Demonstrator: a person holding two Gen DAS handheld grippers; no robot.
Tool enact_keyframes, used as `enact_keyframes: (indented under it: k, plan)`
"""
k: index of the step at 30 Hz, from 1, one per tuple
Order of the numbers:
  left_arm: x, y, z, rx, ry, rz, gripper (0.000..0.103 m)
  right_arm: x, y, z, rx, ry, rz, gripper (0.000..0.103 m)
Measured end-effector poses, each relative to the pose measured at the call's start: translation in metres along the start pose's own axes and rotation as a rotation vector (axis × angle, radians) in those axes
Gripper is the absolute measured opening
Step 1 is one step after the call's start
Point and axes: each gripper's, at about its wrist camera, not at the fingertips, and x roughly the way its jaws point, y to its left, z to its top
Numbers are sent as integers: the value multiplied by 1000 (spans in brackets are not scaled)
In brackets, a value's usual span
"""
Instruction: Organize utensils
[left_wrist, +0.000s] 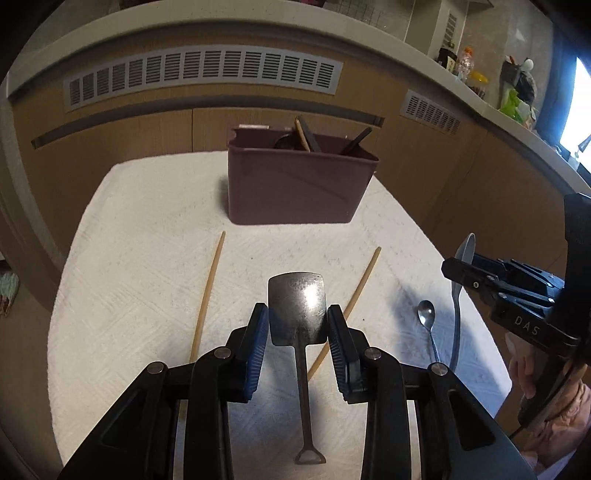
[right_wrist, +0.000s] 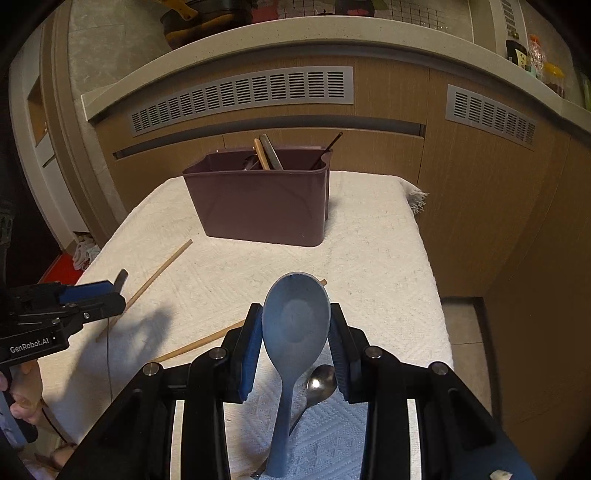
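My left gripper (left_wrist: 297, 325) is shut on a metal shovel-shaped spoon (left_wrist: 297, 306), held above the white cloth (left_wrist: 147, 280). My right gripper (right_wrist: 295, 332) is shut on a blue-grey plastic spoon (right_wrist: 295, 317), lifted off the cloth; it also shows in the left wrist view (left_wrist: 463, 254). A small metal teaspoon (left_wrist: 427, 325) lies on the cloth, seen under the right gripper too (right_wrist: 321, 384). Two wooden chopsticks (left_wrist: 208, 291) (left_wrist: 354, 295) lie on the cloth. A maroon utensil bin (left_wrist: 299, 184) (right_wrist: 266, 199) stands at the far side with several utensils inside.
Wooden cabinet fronts with grey vents (left_wrist: 203, 77) rise behind the table. A counter ledge above holds bottles and bags (left_wrist: 480, 77). The cloth's fringed corner (right_wrist: 417, 199) hangs at the far right edge. The floor drops off to the right (right_wrist: 465, 332).
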Motion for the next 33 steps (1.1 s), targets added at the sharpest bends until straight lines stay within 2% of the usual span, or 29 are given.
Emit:
enact_keyframes:
  k: [12, 13, 14, 15, 19, 22, 26, 30, 32, 33]
  plan:
    - [-20, -9, 19, 13, -121, 3, 32, -17, 9, 13, -30, -32, -5, 32]
    - [-22, -10, 22, 17, -130, 2, 31, -18, 8, 14, -30, -36, -5, 32]
    - [-24, -11, 26, 20, -140, -1, 16, -19, 8, 16, -30, -42, -5, 32]
    - [-27, -12, 31, 25, -152, -2, 14, -22, 8, 19, -33, -54, -7, 32]
    - [-40, -15, 61, 47, -226, 8, 14, -34, 7, 41, -55, -113, -18, 32]
    - [-41, -9, 76, 34, -244, 13, 14, -42, 8, 61, -79, -166, -57, 32]
    - [-24, 16, 81, -35, -185, 78, 15, -41, 7, 71, -96, -170, -66, 32]
    - [17, 50, 70, -180, -12, 75, 21, -28, 2, 69, -79, -118, -46, 32]
    - [42, 56, 63, -212, 65, 84, 36, -22, -2, 65, -53, -102, -36, 32]
    - [52, 55, 60, -219, 89, 94, 40, -19, -4, 64, -39, -95, -30, 32]
